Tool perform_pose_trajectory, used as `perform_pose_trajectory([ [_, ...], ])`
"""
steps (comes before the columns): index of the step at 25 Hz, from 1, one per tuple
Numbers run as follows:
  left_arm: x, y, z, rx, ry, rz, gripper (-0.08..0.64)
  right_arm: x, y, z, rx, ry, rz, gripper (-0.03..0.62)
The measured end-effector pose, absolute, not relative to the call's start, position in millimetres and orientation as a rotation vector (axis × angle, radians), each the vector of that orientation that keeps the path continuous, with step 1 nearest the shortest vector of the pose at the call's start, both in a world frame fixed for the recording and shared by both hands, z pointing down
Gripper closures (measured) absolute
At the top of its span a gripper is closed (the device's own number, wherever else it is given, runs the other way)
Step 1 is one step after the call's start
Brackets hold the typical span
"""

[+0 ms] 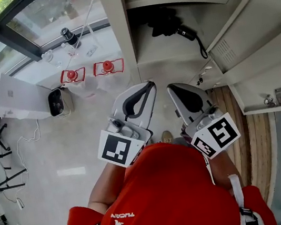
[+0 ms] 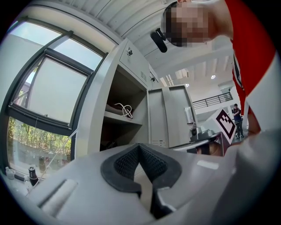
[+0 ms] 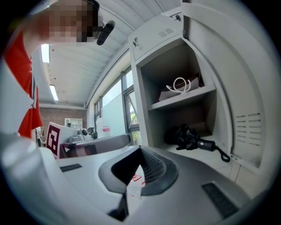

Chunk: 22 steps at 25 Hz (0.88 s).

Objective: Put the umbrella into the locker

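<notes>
**A:** Where do we see the umbrella (image 3: 188, 137)?

**B:** We see it, black and folded, lying on the lower shelf (image 1: 163, 55) inside the locker (image 3: 142, 105). Its handle points toward the door (image 3: 250, 101), which stands open. Its wrist strap trails across the shelf toward the front edge.

**A:** And what do we read for the left tool (image 2: 139, 146)?

**B:** Its own view shows the two ribbed pads meeting at the tips, so we call it closed with nothing between them. It points roughly level at the locker front.

**A:** Is the right tool (image 3: 140, 150) the same?

**B:** Yes. We see its pads drawn together at the tips and gripping nothing. The umbrella lies beyond it and to the right, well apart from it.

**A:** How do we place the two tools against each other?

**B:** From the head view they sit side by side just ahead of the red shirt (image 1: 170, 195). Both stop short of the locker opening, and neither touches the shelf.

**A:** Do we see anything else?

**B:** A looped white cord (image 3: 181, 84) lies on the upper shelf (image 3: 182, 99). Two clear jugs with red caps (image 1: 107, 66) stand on the floor (image 1: 66, 148) by the window, left of the locker.
</notes>
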State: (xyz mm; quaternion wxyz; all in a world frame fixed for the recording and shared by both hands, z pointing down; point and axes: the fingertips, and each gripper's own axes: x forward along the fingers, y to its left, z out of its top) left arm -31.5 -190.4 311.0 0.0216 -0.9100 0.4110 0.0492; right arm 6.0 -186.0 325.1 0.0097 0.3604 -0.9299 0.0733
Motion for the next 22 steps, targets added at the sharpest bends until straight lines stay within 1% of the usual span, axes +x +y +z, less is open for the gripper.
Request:
perform_pose_trajectory([
  [9,-24.7,-182.0,313.5,-2.842,1.260,0.136,0.555,3.6,-177.5,319.1,1.090,-2.920,0.211,0.590],
  [16,-22.3,-179.8,304.4,-2.800,1.242,0.197,0.555,0.9,-174.0,319.0,1.052,-2.927,0.206,0.591],
  [22,-21.4,-177.6,314.0,-2.854,1.277,0.116,0.555,1.1,-173.6,318.1,1.043,-2.927,0.203,0.591],
])
